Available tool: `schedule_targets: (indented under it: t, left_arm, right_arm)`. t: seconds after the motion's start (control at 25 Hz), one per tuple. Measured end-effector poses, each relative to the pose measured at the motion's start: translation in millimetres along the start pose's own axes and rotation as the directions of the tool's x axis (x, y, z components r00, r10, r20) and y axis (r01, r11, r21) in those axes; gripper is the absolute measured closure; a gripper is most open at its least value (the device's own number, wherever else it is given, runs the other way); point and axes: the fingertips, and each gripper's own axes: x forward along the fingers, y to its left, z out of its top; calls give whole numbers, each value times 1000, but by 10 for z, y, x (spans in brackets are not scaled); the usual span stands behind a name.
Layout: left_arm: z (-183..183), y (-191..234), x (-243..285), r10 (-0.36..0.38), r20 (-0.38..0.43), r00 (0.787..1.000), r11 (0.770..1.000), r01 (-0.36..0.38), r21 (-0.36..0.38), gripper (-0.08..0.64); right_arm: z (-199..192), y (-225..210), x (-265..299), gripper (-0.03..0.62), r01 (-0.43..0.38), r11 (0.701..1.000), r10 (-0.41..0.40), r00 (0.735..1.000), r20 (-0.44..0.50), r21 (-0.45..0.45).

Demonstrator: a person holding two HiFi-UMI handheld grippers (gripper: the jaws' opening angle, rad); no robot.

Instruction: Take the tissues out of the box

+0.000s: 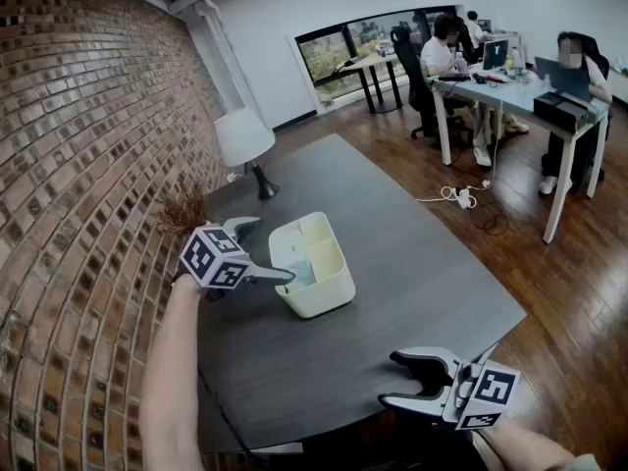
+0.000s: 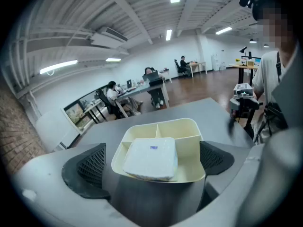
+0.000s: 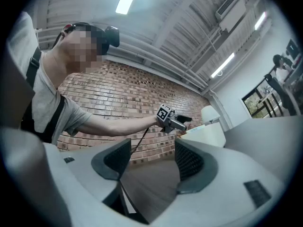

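Tissues [image 2: 151,157]: one flat white pack with a small blue mark on top, nearly square, so no marked long axis. Lies in the box [image 2: 191,125], straight ahead of and below the left gripper [image 1: 272,250], centred between its jaws in the left gripper view. Far left: brick wall [image 1: 78,165], with a lamp [image 1: 242,135] at the table's far corner. Left gripper: angled down over the dark table [image 1: 412,263], just beside the box's left side and apparently not touching it; mesh-faced jaws spread wide, gripping nothing, flanking the box on either side in its own view. Box: cream, open-topped, upright at mid-table, three compartments. Large compartment [image 2: 190,162]: nearest the left gripper, holds the pack, whose near edge seems to ride up on the near rim, hence a slight tilt. Two small compartments [image 2: 176,129]: behind the large one, side by side, nothing seen in either. Right gripper [image 1: 391,378]: at the table's near edge, well apart from the box, pointing leftward; jaws apart, nothing between them but bare table. Judgement: left gripper much the nearer; removal not yet begun; next move probably a short push forward and down, jaws closing across the pack's sides. Risks: soft pack buckling under the squeeze, or the light box dragging along, with the right gripper too far off to steady it.
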Motion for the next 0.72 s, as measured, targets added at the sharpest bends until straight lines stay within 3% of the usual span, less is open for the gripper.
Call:
schedule_targets:
  t: [0.12,0.28,0.36,0.4,0.52,0.72]
  left_arm:
    - [-179,-14,261,-38,-192,981,996,54,77,-38]
    - [-426,-176,583,-125,-422,898,966,206,153,-38]
    - [-512,-189,695,-156,-459,875,959,245,142,-37]
    - [-554,-169,724,-164,-464,871,961,247,125,-37]
    - [-649,-106,704,-159,-482,862,966,236,104,56]
    - [-643,-84,581,-154,-506,849,965,239,106,67]
  right_arm:
    - [-26,40,-15,288,-4,1000,4,1000,-5,18]
    - [-29,34,-43,288,-1,1000,1,1000,-1,31]
    - [-20,18,-49,288,2,999,-2,1000,4,34]
    - [-16,8,-52,288,2,999,-2,1000,5,35]
    - [-4,-20,-58,288,0,999,0,1000,7,34]
    - [-10,-15,-58,288,3,1000,-3,1000,7,27]
